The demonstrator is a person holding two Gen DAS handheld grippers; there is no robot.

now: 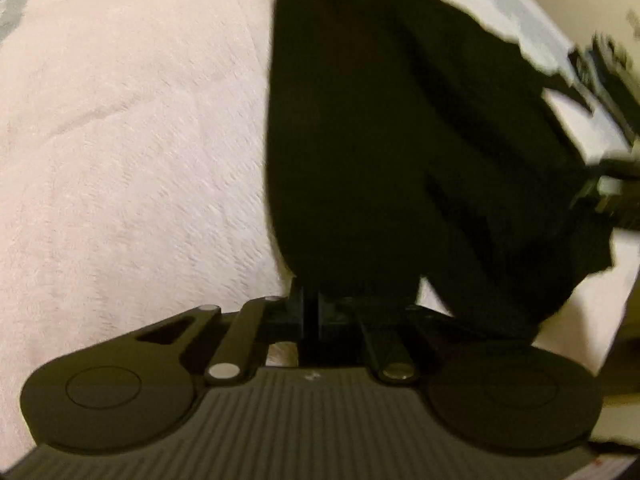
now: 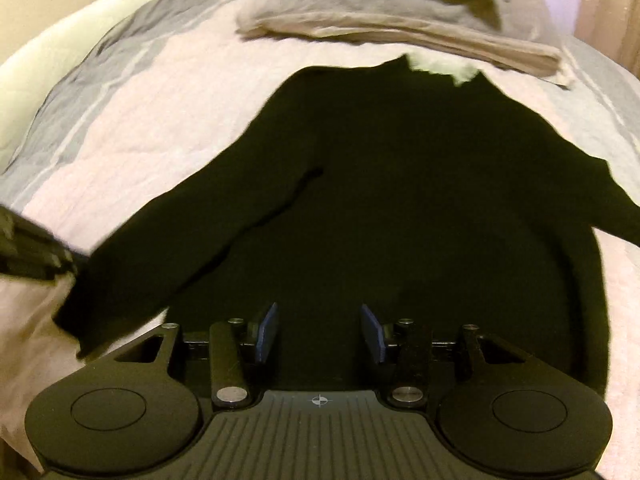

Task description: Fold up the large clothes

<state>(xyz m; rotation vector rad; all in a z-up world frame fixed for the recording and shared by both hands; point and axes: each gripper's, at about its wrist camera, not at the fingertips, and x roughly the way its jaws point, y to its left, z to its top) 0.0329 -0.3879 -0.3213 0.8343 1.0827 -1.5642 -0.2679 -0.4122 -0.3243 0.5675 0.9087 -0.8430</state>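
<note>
Lying spread on the pink blanket [image 2: 168,92] of the bed, the black sweater [image 2: 400,184] is seen with its body directly ahead of the right gripper [image 2: 319,334], whose jaws are held partly open over the dark cloth with nothing pressed between them. The left gripper [image 1: 310,312] is seen at the sweater's lower edge with its jaws drawn together, though whether cloth is pinched there cannot be told. Folded grey and beige linens [image 2: 400,20] are stacked beyond the collar.
</note>
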